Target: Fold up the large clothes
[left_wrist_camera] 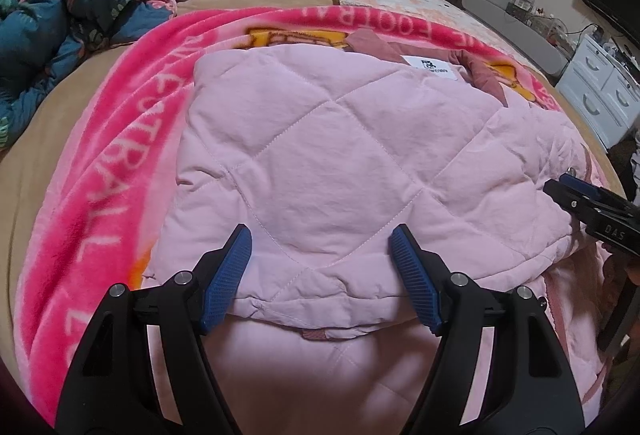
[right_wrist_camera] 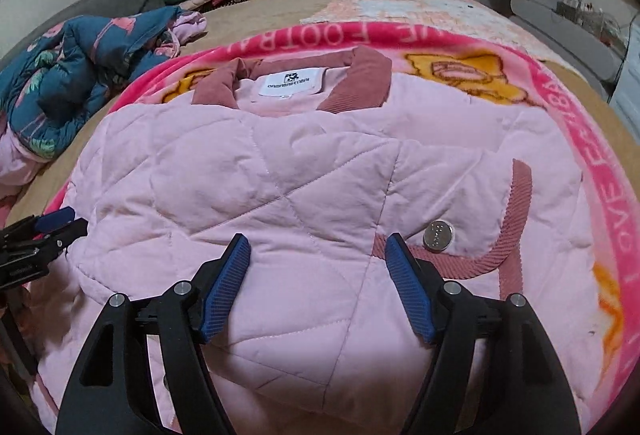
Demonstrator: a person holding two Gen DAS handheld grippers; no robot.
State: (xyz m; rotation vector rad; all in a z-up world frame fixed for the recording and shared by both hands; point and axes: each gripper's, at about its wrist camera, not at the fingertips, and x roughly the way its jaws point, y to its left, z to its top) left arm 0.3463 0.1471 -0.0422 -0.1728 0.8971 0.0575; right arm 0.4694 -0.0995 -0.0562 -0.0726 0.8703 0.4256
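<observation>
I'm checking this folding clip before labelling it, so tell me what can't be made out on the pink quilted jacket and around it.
- Pink quilted jacket: its near hem is cut off by the bottom edge in both wrist views, behind the black tong arms.
- White collar label: print too small to read surely; in the left view, blurred.
- Bright pink fleece blanket: the jacket hides its lettering's middle.
- Right tongs: cut by the left view's right edge.

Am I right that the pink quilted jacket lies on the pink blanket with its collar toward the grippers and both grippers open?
Not quite: the pink quilted jacket has its collar at the far end, away from the grippers, as the right wrist view shows. It does lie on the pink blanket, and both grippers are open.
</observation>
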